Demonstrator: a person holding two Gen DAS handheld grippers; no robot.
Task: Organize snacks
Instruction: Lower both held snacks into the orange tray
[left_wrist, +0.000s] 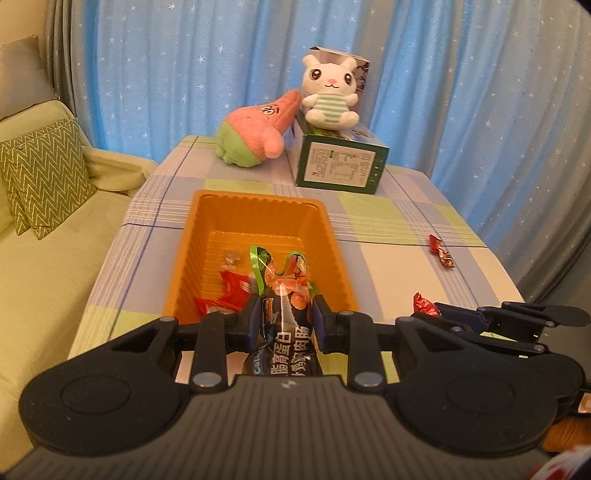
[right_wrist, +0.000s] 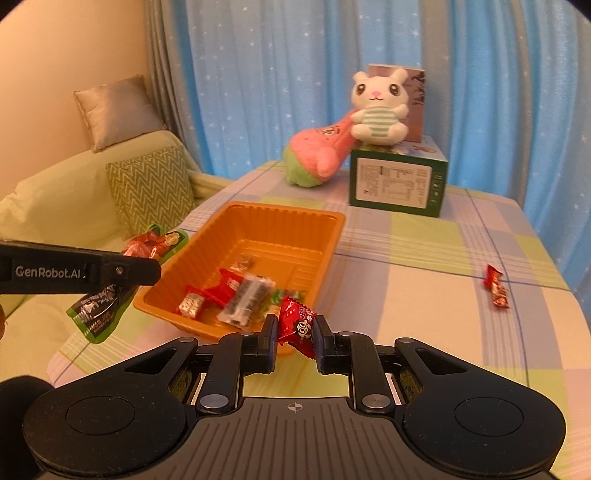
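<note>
An orange tray (left_wrist: 258, 210) (right_wrist: 236, 218) sits on the checked table and holds several small snack packets (right_wrist: 236, 291). My left gripper (left_wrist: 284, 314) is shut on a long dark sausage pack with green ends (left_wrist: 284, 325), held over the tray's near end; the pack also shows in the right wrist view (right_wrist: 99, 306). My right gripper (right_wrist: 297, 332) is shut on a small red candy packet (right_wrist: 297, 325), just in front of the tray's near right corner. The right gripper shows in the left wrist view (left_wrist: 436, 314). Another red packet (left_wrist: 441, 251) (right_wrist: 496, 288) lies on the table to the right.
A green box (left_wrist: 340, 162) (right_wrist: 397, 184) stands at the back with a white bunny plush (left_wrist: 330, 92) (right_wrist: 378, 107) on it and a pink star plush (left_wrist: 258, 129) (right_wrist: 317, 155) leaning beside it. A green sofa with cushions (left_wrist: 40, 177) is on the left. Blue curtains hang behind.
</note>
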